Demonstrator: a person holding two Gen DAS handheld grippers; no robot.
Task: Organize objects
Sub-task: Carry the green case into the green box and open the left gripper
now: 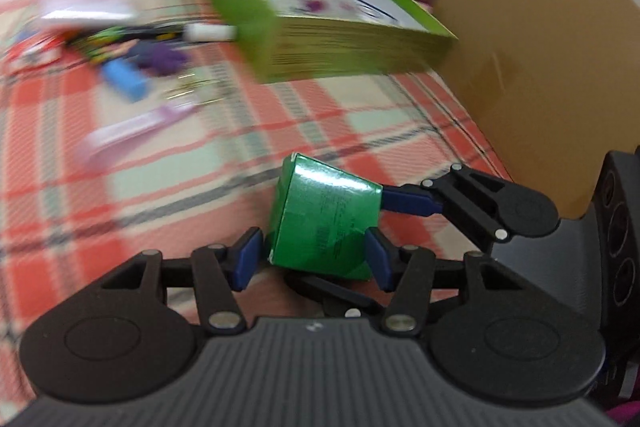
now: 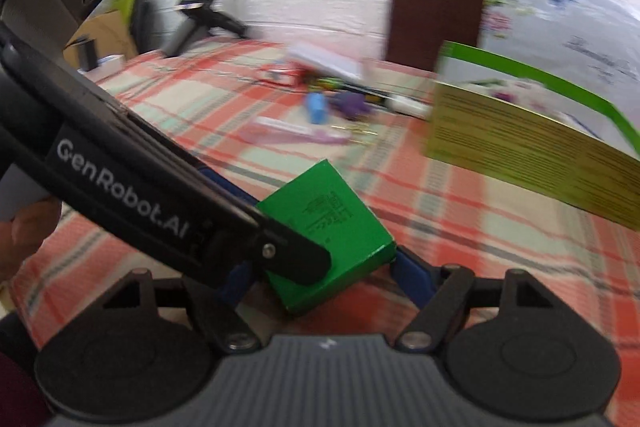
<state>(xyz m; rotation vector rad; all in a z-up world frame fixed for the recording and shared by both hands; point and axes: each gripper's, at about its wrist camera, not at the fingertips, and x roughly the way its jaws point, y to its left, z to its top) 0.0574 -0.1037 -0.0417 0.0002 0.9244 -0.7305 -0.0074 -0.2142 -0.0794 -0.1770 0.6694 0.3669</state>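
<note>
Both your grippers meet on one small green box [image 1: 324, 219] above the plaid cloth [image 1: 120, 187]. Your left gripper [image 1: 316, 259] clamps it between blue pads. Your right gripper [image 2: 324, 279] reaches it too; whether its pads press, I cannot tell. Behind, a lime carton [image 1: 320, 39] lies beside a cardboard box [image 1: 532, 75]; the contents of both are hidden. Loose, blurred items [image 1: 132, 67] lie scattered beyond.

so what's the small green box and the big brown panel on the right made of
Small green box: looks like thin glossy printed card, going by the light glare, creased edges and fine print on its face. Brown panel: probably plain corrugated cardboard, matte and unprinted, though blur hides any fluting.
</note>
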